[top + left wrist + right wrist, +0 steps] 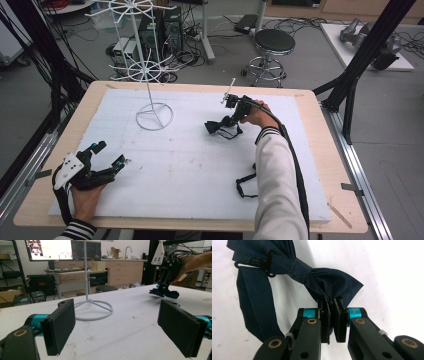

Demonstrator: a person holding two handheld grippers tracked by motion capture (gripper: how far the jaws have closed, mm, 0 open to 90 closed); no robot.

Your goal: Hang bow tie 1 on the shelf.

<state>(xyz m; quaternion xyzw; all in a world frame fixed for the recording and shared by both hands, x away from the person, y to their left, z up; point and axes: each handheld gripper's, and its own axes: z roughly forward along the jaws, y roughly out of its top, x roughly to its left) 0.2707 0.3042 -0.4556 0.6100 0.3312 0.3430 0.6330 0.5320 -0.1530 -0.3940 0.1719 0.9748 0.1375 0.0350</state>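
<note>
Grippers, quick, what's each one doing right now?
Left gripper: open, holding nothing.
Right gripper: fingers closed on the navy bow tie.

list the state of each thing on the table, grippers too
right gripper: shut on one wing of the bow tie
bow tie: dark blue, pinched at one wing, hook of its strap showing
left gripper: open, jaws wide apart, holding nothing
white wire stand: upright on the white pad, nothing hanging on it
black strap: lying loose on the pad beside the right sleeve
white pad: flat, lightly stained
</note>
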